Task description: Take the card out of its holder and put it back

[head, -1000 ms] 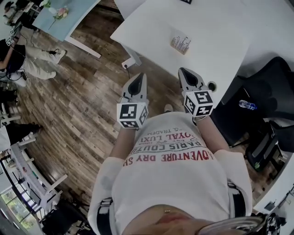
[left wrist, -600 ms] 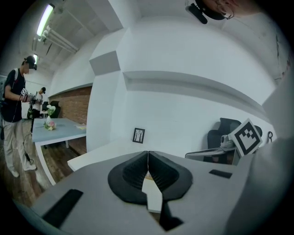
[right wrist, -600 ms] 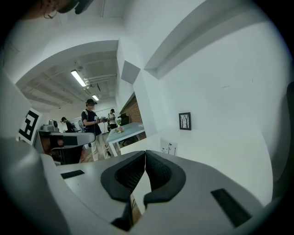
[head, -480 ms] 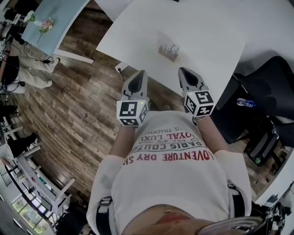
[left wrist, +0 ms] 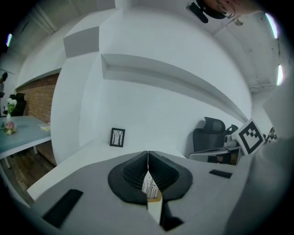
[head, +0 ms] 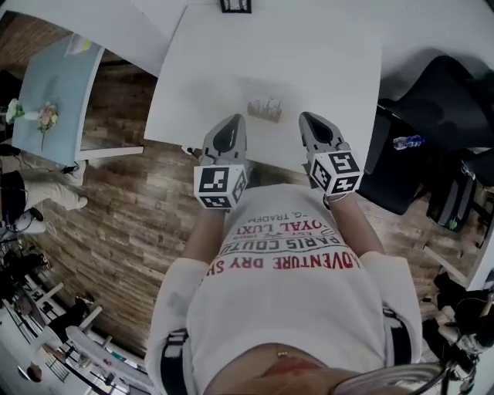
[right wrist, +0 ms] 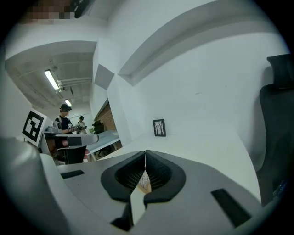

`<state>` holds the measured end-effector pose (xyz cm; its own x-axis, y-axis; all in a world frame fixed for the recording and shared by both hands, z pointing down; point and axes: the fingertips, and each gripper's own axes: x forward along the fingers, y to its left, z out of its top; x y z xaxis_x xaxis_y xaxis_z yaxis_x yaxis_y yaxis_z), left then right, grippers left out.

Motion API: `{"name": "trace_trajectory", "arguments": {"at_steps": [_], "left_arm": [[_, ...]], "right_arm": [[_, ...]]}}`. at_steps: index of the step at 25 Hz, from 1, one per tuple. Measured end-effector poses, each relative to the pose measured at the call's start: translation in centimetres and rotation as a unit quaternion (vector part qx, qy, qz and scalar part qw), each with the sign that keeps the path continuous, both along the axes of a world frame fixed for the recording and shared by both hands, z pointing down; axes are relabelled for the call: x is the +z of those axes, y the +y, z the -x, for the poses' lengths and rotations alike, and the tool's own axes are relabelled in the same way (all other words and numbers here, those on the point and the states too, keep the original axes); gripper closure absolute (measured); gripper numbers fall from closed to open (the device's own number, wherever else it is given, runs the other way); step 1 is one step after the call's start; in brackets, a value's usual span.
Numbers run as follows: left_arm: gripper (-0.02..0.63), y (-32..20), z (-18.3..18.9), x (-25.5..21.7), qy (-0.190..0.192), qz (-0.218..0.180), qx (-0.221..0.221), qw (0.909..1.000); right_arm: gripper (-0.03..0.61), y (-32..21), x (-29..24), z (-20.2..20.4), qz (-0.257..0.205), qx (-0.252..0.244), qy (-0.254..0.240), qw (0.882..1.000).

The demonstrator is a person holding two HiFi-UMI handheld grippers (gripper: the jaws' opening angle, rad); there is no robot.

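A small wooden card holder (head: 264,110) with a printed card standing in it sits on the white table (head: 324,54), near the front edge. My left gripper (head: 235,119) and right gripper (head: 306,117) hover side by side just short of it, the holder lying between their tips and slightly beyond. Both are shut and hold nothing. In the left gripper view the jaws (left wrist: 148,154) meet, and the card in its holder (left wrist: 149,187) shows in the gap behind them. The right gripper view shows the same: the right gripper (right wrist: 145,153) closed, the card and holder (right wrist: 144,182) beyond.
A small black picture frame (head: 235,6) stands at the table's far edge. A black office chair (head: 432,92) and a water bottle (head: 407,142) are to the right. A light blue table with flowers (head: 46,100) stands on the wooden floor at left, near people.
The table and holder have slid down and left in the head view, so the holder now lies close ahead of both grippers. The grippers stay shut, side by side.
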<state>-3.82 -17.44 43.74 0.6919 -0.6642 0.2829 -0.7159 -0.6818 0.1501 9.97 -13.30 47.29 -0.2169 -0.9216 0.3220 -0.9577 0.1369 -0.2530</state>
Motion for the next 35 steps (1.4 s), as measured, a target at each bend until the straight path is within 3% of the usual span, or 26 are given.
{"name": "trace_trajectory", "arguments": {"at_steps": [7, 12, 20, 21, 22, 27, 31, 35], "left_arm": [[0.589, -5.6, 0.1, 0.5, 0.005, 0.009, 0.085, 0.9964], [0.589, -7.7, 0.1, 1.4, -0.003, 0.018, 0.133, 0.991], [0.589, -8.3, -0.9, 2.7, -0.004, 0.036, 0.16, 0.9864], [0.589, -8.4, -1.1, 2.9, -0.006, 0.038, 0.159, 0.9865], [0.589, -8.4, -1.3, 3.1, -0.008, 0.041, 0.157, 0.9867], [0.589, -8.7, -1.9, 4.8, -0.017, 0.062, 0.145, 0.9874], [0.589, -10.0, -2.7, 5.6, -0.021, 0.069, 0.134, 0.9883], [0.589, -9.7, -2.7, 7.1, -0.035, 0.083, 0.129, 0.9875]], "right_arm": [[0.552, -2.8, 0.2, 0.3, 0.002, 0.082, 0.016, 0.997], [0.552, -3.4, 1.0, 1.1, 0.009, 0.099, 0.016, 0.995], [0.546, -4.1, 4.1, 3.0, 0.065, 0.023, 0.023, 0.997], [0.497, -4.3, 4.5, 2.8, 0.071, 0.015, 0.021, 0.997], [0.409, -4.4, 5.1, 2.6, 0.078, 0.005, 0.019, 0.997], [0.403, -5.6, 6.6, 2.6, 0.081, -0.081, 0.018, 0.993], [0.403, -7.4, 7.1, 2.9, 0.072, -0.156, 0.015, 0.985], [0.403, -7.5, 8.6, 4.4, 0.09, -0.239, 0.022, 0.967]]}}
